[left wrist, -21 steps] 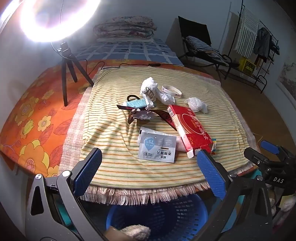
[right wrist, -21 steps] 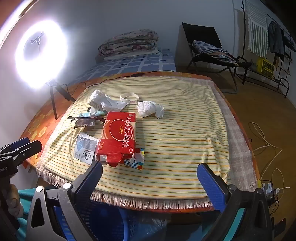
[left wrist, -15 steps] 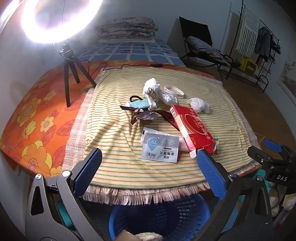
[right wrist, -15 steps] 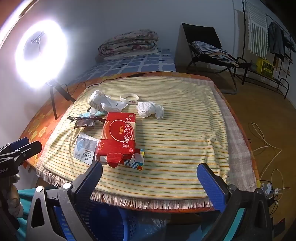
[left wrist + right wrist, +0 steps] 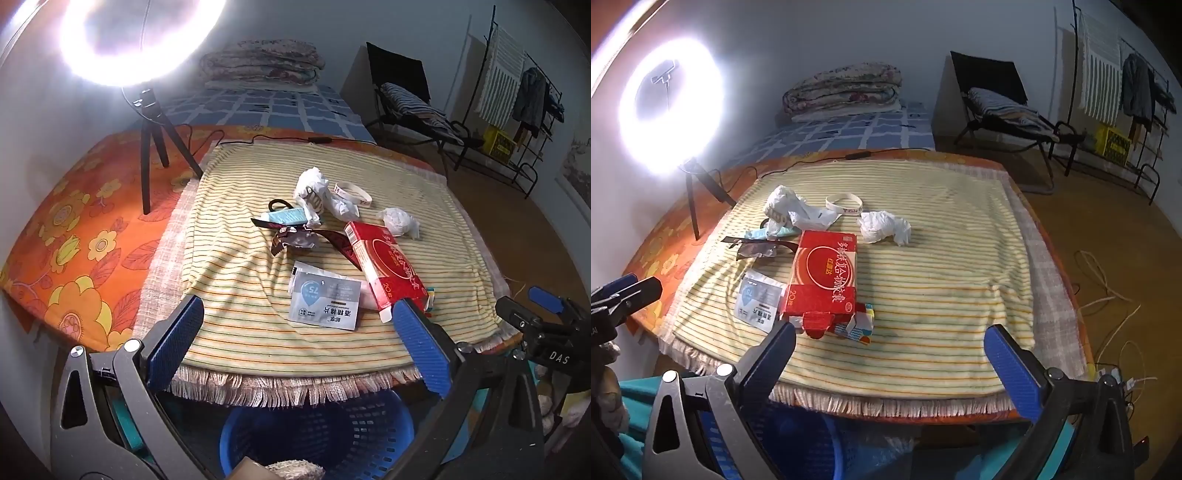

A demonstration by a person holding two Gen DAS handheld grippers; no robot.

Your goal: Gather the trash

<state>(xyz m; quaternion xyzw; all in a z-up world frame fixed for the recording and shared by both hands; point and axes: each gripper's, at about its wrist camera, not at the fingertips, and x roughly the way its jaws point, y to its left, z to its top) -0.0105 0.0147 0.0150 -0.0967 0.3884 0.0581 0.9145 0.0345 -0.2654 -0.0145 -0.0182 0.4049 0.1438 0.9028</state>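
We note the red carton (image 5: pixel 823 280) lying near the table's front edge, long axis running front to back, its torn flap end toward us. It sits ahead and left of the right gripper (image 5: pixel 890 354) and ahead and right of the left gripper (image 5: pixel 295 343), both spread wide, empty. Stiff card; the foil sachet (image 5: pixel 325 301) beside it is flat; tissue wads (image 5: pixel 884 227) are soft. The blue basket (image 5: pixel 317 435) waits below the fringe.

Red box (image 5: pixel 823 277), wrappers (image 5: pixel 325 302), crumpled tissues (image 5: pixel 882 227) on striped cloth.
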